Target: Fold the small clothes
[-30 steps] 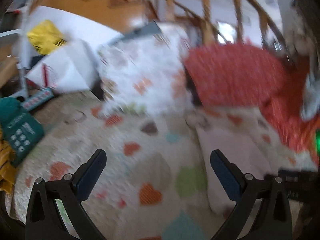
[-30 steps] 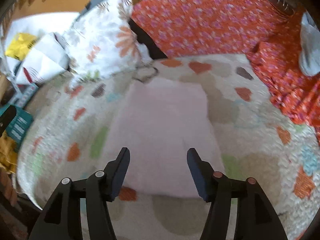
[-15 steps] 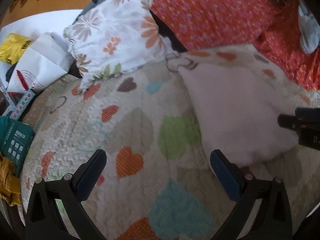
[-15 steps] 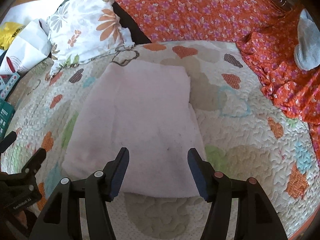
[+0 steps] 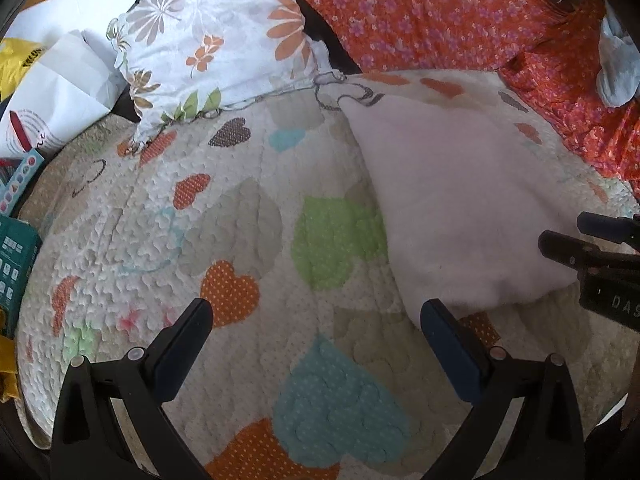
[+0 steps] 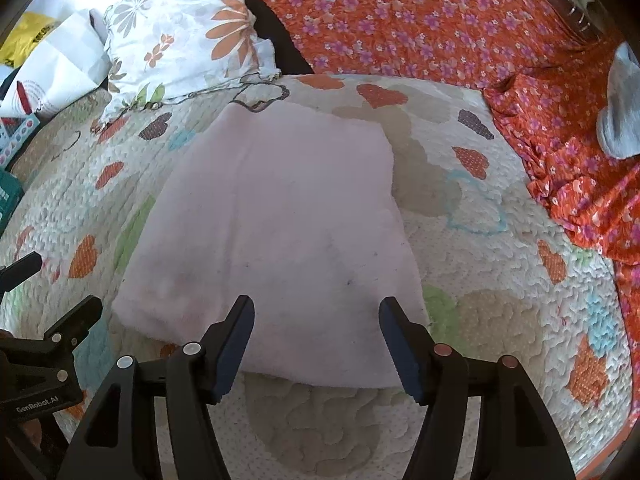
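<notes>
A pale pink cloth (image 6: 280,216) lies flat in a rough rectangle on the heart-patterned quilt (image 6: 500,320). In the left wrist view the cloth (image 5: 460,208) sits to the right. My right gripper (image 6: 316,316) is open and empty, just above the cloth's near edge. My left gripper (image 5: 316,320) is open and empty over bare quilt (image 5: 200,240), left of the cloth. The right gripper's fingers (image 5: 592,252) show at the right edge of the left wrist view. The left gripper's fingers (image 6: 60,328) show at the lower left of the right wrist view.
A floral pillow (image 6: 180,36) lies at the far left of the quilt. An orange flowered sheet (image 6: 420,20) covers the back and right side, with a grey sock (image 6: 620,120) on it. White bags (image 5: 52,92) and a teal box (image 5: 12,264) lie off the left edge.
Both grippers have come down and closer to the quilt. The view tilted down from the far wall to the bed. The cloth has not moved.
</notes>
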`<state>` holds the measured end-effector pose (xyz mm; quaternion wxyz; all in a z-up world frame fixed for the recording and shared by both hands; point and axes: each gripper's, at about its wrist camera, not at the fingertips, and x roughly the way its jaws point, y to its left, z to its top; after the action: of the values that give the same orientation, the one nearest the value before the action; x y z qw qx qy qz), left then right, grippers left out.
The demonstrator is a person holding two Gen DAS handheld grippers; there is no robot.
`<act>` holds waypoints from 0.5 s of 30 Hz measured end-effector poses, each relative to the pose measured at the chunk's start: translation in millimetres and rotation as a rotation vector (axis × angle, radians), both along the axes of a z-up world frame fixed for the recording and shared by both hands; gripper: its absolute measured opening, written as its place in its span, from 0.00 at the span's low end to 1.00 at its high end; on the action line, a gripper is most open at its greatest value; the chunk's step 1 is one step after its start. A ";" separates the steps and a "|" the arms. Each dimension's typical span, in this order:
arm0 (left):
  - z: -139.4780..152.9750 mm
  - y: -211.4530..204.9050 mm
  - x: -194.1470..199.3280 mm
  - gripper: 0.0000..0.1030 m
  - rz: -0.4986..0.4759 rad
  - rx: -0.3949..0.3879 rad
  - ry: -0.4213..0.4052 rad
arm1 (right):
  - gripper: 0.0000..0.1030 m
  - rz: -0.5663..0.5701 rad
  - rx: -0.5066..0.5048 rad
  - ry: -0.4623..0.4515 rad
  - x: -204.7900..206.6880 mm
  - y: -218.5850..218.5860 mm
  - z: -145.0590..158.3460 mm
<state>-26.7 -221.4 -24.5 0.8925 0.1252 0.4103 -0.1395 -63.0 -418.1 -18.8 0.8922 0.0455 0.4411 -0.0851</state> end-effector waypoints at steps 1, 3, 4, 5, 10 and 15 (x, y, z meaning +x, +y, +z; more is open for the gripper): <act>-0.7 0.3 0.3 1.00 0.000 -0.001 0.004 | 0.68 0.002 -0.003 0.002 0.1 1.0 -0.3; -2.3 0.4 0.4 1.00 0.004 -0.002 0.011 | 0.69 0.007 -0.010 0.005 0.0 2.8 -1.4; -2.9 0.9 0.7 1.00 0.006 -0.004 0.016 | 0.69 0.009 -0.013 0.008 0.1 3.4 -2.2; -3.4 1.1 1.1 1.00 0.006 -0.006 0.020 | 0.69 0.010 -0.014 0.009 0.0 4.0 -2.6; -5.3 1.5 2.0 1.00 0.006 -0.007 0.034 | 0.70 0.014 -0.021 0.012 -0.5 7.1 -3.8; -5.5 2.4 2.6 1.00 0.006 -0.010 0.042 | 0.70 0.016 -0.026 0.013 -0.6 8.1 -4.1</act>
<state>-24.0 -219.0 -29.9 0.8847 0.1165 0.4286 -0.1417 -63.5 -410.0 -22.9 0.8905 0.0298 0.4461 -0.0841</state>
